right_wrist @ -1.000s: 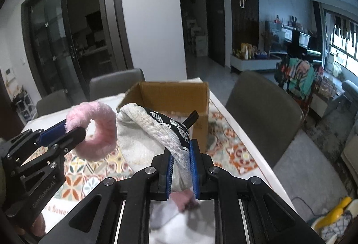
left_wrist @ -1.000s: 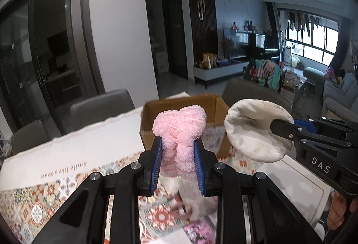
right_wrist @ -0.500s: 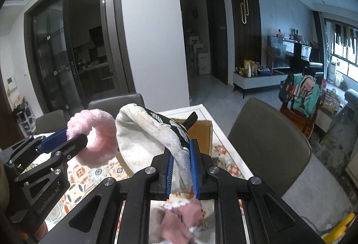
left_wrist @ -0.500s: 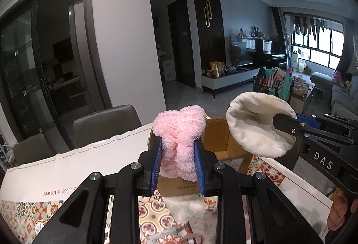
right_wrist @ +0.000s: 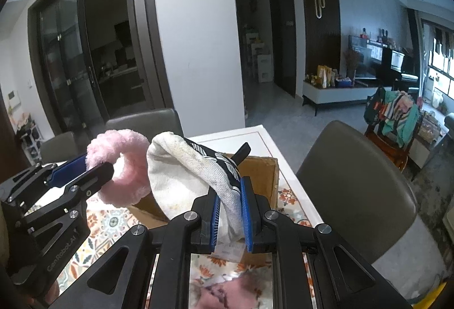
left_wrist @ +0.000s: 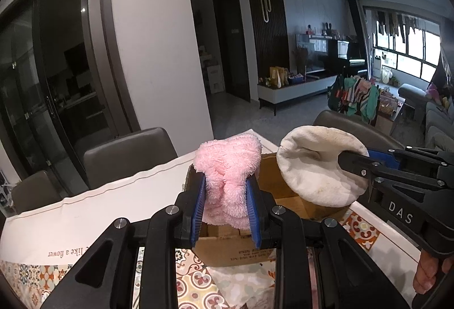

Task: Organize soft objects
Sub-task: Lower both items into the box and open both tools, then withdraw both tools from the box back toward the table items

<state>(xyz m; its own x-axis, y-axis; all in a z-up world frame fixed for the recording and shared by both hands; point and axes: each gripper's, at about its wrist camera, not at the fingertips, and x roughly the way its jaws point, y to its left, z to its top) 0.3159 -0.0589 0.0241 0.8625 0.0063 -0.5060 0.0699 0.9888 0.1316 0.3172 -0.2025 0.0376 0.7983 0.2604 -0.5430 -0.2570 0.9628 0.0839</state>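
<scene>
Pink fluffy fabric [left_wrist: 229,181] is clamped between the blue pads [left_wrist: 198,209] of the left tool [left_wrist: 225,212], and it is held up in the air above the near wall of the cardboard box [left_wrist: 235,249]. In the right wrist view the same pink piece [right_wrist: 119,167] is seen as a ring shape on the tip of the left tool [right_wrist: 93,170], whose body carries the writing "GenRobot.AI". A cream cloth [right_wrist: 181,178] with a black-and-white patterned side is gripped by the right tool [right_wrist: 229,212], closed on it, also over the box [right_wrist: 264,181]. In the left wrist view this cloth [left_wrist: 317,167] is shown as a rounded cream shape, just beside the pink fabric but apart from it, and the letters "DAS" are read on the right tool [left_wrist: 351,158]. The box stands on the surface [left_wrist: 85,212], near its far right corner. A white cover with tile pattern lies there, and the printed words "like a flower" are seen upside down near the left edge. Small print on the box wall cannot be read.
</scene>
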